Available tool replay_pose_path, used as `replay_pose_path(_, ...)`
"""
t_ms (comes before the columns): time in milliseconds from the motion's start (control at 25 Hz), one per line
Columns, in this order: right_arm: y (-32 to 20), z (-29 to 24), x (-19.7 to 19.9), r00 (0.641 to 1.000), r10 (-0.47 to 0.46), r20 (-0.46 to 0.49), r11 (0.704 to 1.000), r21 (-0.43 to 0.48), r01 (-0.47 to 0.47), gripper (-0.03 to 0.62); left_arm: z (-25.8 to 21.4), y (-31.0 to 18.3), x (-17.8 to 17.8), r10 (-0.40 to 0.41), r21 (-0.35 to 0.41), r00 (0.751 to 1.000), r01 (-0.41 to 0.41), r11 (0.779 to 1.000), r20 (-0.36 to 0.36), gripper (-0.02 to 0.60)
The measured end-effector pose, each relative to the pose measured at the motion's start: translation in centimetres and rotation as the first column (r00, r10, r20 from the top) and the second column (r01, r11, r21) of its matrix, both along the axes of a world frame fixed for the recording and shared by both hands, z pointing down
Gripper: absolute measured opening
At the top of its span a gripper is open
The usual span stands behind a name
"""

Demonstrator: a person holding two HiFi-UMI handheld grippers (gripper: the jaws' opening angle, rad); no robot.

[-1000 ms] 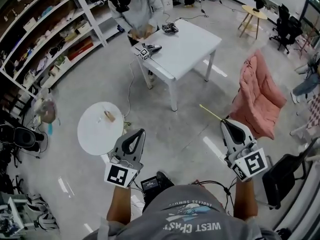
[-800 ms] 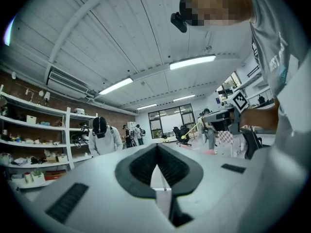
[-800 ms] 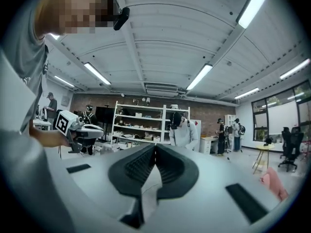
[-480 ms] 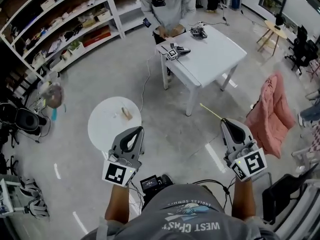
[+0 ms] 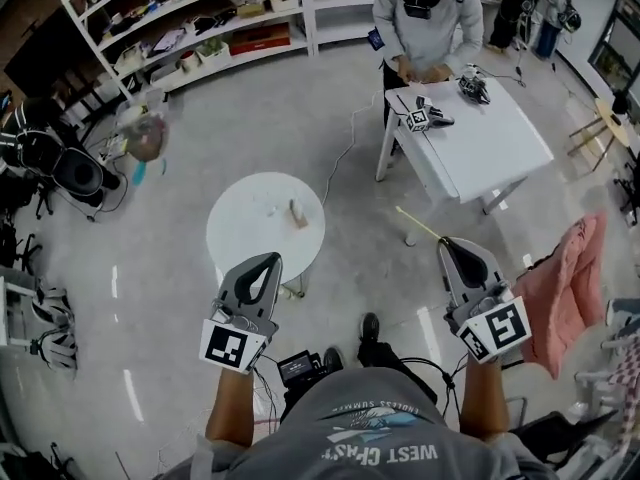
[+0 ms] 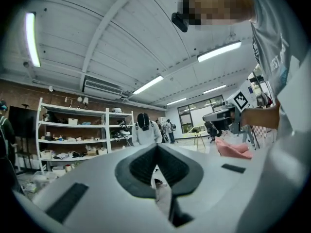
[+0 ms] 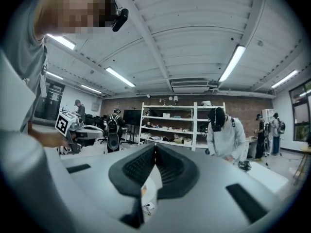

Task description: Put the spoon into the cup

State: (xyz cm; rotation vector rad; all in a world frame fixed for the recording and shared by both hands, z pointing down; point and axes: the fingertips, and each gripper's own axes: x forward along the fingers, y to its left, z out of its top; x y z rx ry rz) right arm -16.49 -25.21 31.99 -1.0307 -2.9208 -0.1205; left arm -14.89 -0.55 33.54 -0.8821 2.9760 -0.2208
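Note:
A round white table (image 5: 240, 238) stands on the floor ahead of me. On it lies a small brown object (image 5: 297, 213) with a tiny pale item (image 5: 272, 208) beside it; both are too small to tell cup from spoon. My left gripper (image 5: 268, 260) hangs shut and empty just short of the table's near edge. My right gripper (image 5: 447, 243) is shut and empty too, off to the table's right, over bare floor. In the left gripper view the jaws (image 6: 156, 147) meet at their tips. Below the touching jaws (image 7: 155, 147) in the right gripper view, a sliver of the round table (image 7: 150, 186) shows.
A person (image 5: 425, 13) stands working at a white rectangular table (image 5: 490, 148) at the back right, where another gripper (image 5: 420, 118) lies. Shelving (image 5: 200, 28) runs along the back. A pink cloth (image 5: 565, 278) hangs over a chair on the right. Dark equipment (image 5: 60, 168) sits on the left.
The view has swung left: the round table, the white table and the person have all slid rightward in the head view. Both grippers stay shut and hold the same places in the picture.

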Motion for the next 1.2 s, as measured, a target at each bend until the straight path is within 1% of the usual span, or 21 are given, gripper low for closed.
replay_pose_path(200,1.8,0.2,-7.3,0.994,-0.106,-0.022,0.994,-0.020,0.106,0.005,-1.2,1.2,-4.5,-0.110,0.026,0.994,0.110,0.994,-0.016,0.002)
replay_pose_path(320,2.8,0.3,-10.6,0.984,-0.179,-0.011,0.983,-0.041,0.178,0.005,-1.1,1.4,-6.0,-0.175,0.004,0.984,0.175,0.984,-0.021,0.002)
replay_pose_path(480,4.3,0.5,-13.3,0.965,-0.262,-0.017,0.964,-0.048,0.261,0.005,-1.1,1.7,-7.3,-0.225,-0.042,0.974,0.224,0.974,-0.011,0.002)
replay_pose_path(520,4.6,0.7,-14.1,0.960,-0.281,-0.020,0.959,-0.049,0.280,0.005,-1.1,1.8,-7.8,-0.238,-0.042,0.971,0.237,0.971,-0.010,0.002)
replay_pose_path(640,5.4,1.2,-16.5,0.943,-0.332,-0.030,0.942,-0.061,0.330,0.005,-1.4,1.7,-9.4,-0.292,-0.010,0.956,0.292,0.956,-0.024,0.002)
replay_pose_path(680,5.6,1.4,-17.3,0.937,-0.349,-0.032,0.936,-0.063,0.347,0.005,-1.4,1.7,-9.8,-0.308,-0.014,0.951,0.308,0.951,-0.023,0.002)
replay_pose_path(800,6.7,1.5,-19.3,0.918,-0.396,-0.031,0.917,-0.070,0.393,0.005,-1.1,2.4,-10.5,-0.338,-0.078,0.941,0.337,0.938,-0.001,0.002)
replay_pose_path(920,7.8,1.7,-20.5,0.900,-0.435,-0.034,0.899,-0.076,0.432,0.005,-1.3,2.8,-10.9,-0.379,-0.074,0.925,0.377,0.923,-0.011,0.002)
replay_pose_path(1040,8.6,2.2,-21.7,0.885,-0.464,-0.045,0.885,-0.080,0.459,0.005,-1.6,2.7,-11.5,-0.410,-0.045,0.912,0.408,0.912,-0.021,0.002)
replay_pose_path(1120,9.4,2.7,-22.5,0.877,-0.476,-0.056,0.878,-0.079,0.472,0.005,-1.6,3.2,-12.0,-0.420,-0.053,0.908,0.418,0.907,-0.016,0.002)
replay_pose_path(1200,10.9,3.3,-23.3,0.873,-0.482,-0.069,0.875,-0.073,0.478,0.005,-1.7,4.6,-12.5,-0.436,-0.032,0.900,0.435,0.900,-0.024,0.002)
